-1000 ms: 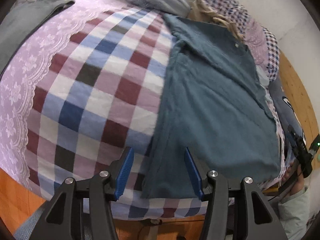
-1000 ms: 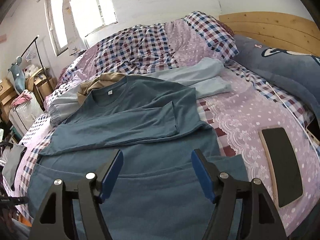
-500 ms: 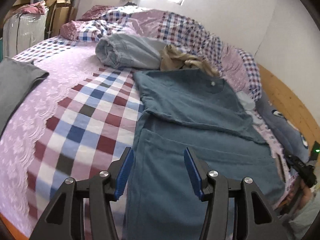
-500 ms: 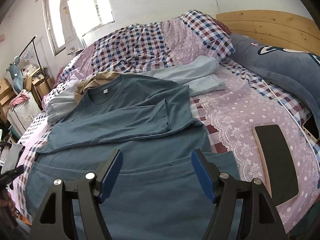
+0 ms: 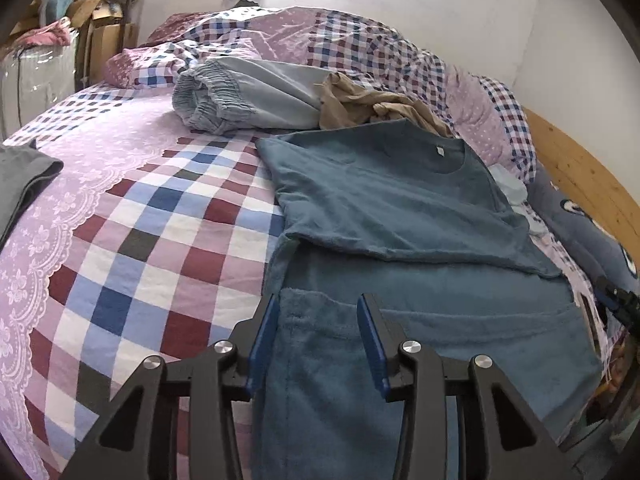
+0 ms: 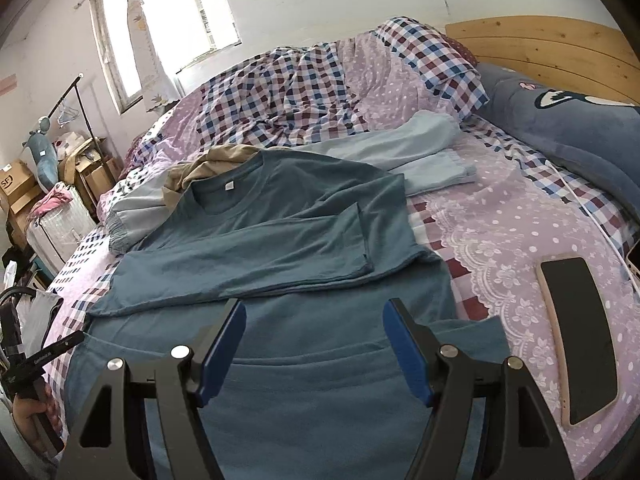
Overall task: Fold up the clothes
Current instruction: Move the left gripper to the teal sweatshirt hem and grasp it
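Blue shirt (image 6: pixel 280 216) flat on bed (image 5: pixel 152 216), sleeves already folded across chest, bottom fold left; my left tool (image 5: pixel 318 340) closing over hem corner, cloth between jaws, not yet pinched; right tool (image 6: pixel 314 354) released above hem.

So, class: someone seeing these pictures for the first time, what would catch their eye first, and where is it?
The teal long-sleeved shirt spread flat across the middle of the bed, sleeves folded over its chest. Next, the checked bedspread to its left in the left wrist view, and the dark phone lying on the lilac lace sheet to the shirt's right in the right wrist view.
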`<state>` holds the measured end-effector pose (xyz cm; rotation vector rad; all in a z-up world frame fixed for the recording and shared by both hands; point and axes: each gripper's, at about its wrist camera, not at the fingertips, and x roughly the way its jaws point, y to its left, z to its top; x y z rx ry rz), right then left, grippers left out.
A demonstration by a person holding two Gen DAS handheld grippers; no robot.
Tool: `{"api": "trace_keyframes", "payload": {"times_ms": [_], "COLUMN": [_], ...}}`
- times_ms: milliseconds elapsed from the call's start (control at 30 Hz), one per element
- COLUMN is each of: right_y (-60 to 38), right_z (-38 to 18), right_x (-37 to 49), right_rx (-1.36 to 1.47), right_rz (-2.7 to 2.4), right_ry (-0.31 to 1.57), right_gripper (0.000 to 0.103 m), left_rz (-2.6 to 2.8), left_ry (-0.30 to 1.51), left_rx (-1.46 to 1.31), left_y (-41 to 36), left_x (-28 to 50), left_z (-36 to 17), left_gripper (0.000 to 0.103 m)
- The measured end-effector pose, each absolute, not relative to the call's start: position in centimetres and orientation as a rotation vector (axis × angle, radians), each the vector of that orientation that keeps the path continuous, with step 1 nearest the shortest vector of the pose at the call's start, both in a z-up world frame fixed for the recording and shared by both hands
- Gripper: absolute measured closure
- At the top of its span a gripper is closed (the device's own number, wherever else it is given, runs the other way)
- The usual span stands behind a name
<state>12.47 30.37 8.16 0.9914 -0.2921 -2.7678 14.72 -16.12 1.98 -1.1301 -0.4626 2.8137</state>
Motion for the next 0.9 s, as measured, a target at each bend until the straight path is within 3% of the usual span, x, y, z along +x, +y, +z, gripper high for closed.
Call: {"api": "trace_keyframes", "payload": {"times_ms": [67, 433, 500, 567, 900], "right_y": [30.1, 27.4, 26.6, 25.5, 18.1], "right_z": [8.2, 8.0, 8.1, 8.1, 7.5], "right_x": [12.4, 11.9, 11.9, 11.9, 12.2], "right_rx": [0.991, 0.988, 0.979, 0.969, 0.947], "right_rz": [-2.763, -2.721, -2.702, -2.663, -2.436], "right_ry": [-0.288, -0.229, -0.209, -0.198, -0.094], "right_gripper": [0.028, 0.028, 0.028, 0.028, 0.028], "left_rz": [2.813, 2.753, 2.732, 2.685, 2.578], "left_ry": [-0.509, -0.619, -0.632, -0.6, -0.403], "left_rx": [-1.114, -1.141, -1.119, -1.113, -1.104], "left_y": [-16.5, -16.1, -15.9, -14.9, -10.7], "left_x": [14.7, 15.3, 15.4, 15.4, 15.9], "left_z": [2.1, 1.8, 2.0, 2.1, 2.3], "left_gripper": [0.065, 0.065, 0.071, 0.079, 0.079]}}
